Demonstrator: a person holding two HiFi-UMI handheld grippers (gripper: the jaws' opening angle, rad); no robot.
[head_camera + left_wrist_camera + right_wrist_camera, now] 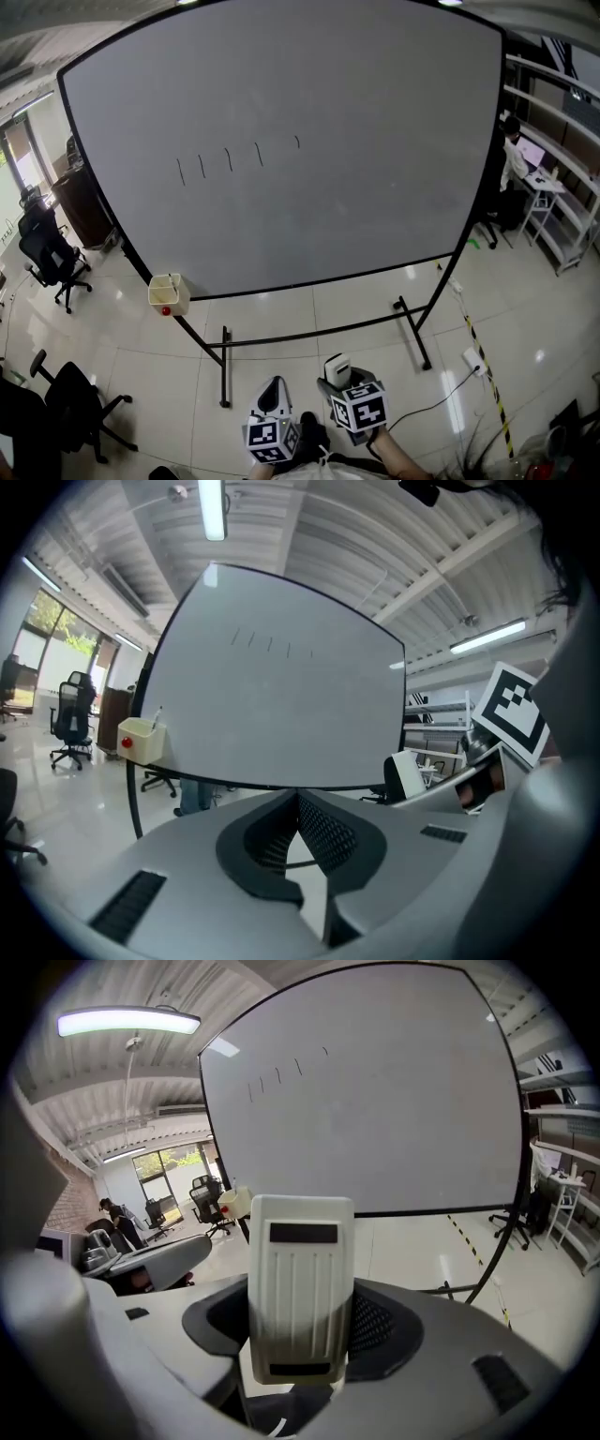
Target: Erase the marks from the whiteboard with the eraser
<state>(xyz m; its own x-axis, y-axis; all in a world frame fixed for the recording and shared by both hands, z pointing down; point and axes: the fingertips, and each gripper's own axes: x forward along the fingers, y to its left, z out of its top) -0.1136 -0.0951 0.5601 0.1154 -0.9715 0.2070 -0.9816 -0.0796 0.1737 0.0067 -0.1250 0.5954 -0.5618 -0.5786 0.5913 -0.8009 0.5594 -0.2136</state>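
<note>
A large whiteboard (300,178) on a black wheeled stand fills the head view; several short dark strokes (230,161) stand in a row on its upper left. The same strokes (267,645) show in the left gripper view and again (281,1074) in the right gripper view. My right gripper (339,370) is low in the head view, shut on a white eraser (300,1288) that stands upright between its jaws. My left gripper (273,394) sits beside it, shut, its jaws meeting with nothing between them. Both grippers are well short of the board.
A cream holder (169,293) with a red knob hangs at the board's lower left corner. Black office chairs (52,258) stand left, a person at a desk (516,159) and white shelves (572,187) right. A cable and striped tape (483,370) lie on the tiled floor.
</note>
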